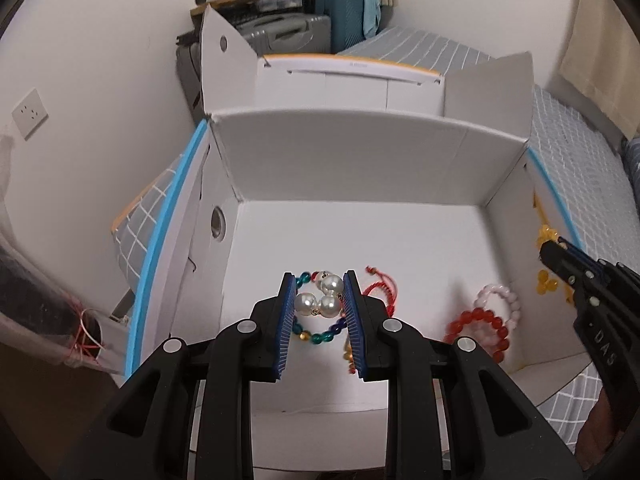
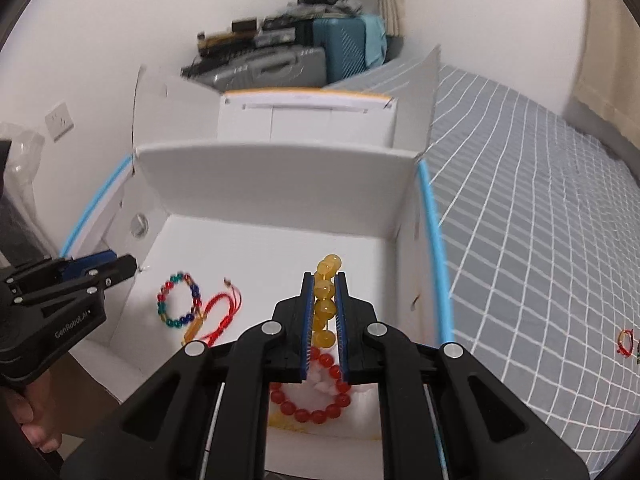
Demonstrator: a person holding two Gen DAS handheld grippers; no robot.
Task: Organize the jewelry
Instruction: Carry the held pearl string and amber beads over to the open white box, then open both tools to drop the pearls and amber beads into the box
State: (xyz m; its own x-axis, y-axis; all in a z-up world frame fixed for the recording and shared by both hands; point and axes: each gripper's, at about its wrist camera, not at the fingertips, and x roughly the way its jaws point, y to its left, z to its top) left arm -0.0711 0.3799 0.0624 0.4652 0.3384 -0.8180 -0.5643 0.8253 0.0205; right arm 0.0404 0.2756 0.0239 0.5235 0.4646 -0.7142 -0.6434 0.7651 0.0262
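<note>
A white cardboard box (image 1: 360,152) (image 2: 276,184) sits open on the bed. My left gripper (image 1: 320,288) is shut on a pearl piece (image 1: 322,298) and holds it above the box floor. Under it lie a multicolour bead bracelet (image 1: 320,334) (image 2: 178,300) and a red cord bracelet (image 1: 380,288) (image 2: 224,308). A red bead bracelet (image 1: 480,330) (image 2: 316,394) and a pink bead bracelet (image 1: 500,296) lie at the box's right side. My right gripper (image 2: 324,280) (image 1: 550,246) is shut on a yellow bead strand (image 2: 325,300) (image 1: 546,280) above the red bracelet.
A grey checked bedspread (image 2: 540,220) surrounds the box. A small red cord piece (image 2: 625,342) lies on it at the right. A second white box (image 1: 348,84) stands behind. Suitcases (image 1: 344,12) are stacked by the far wall. A clear plastic bag (image 1: 48,320) lies at left.
</note>
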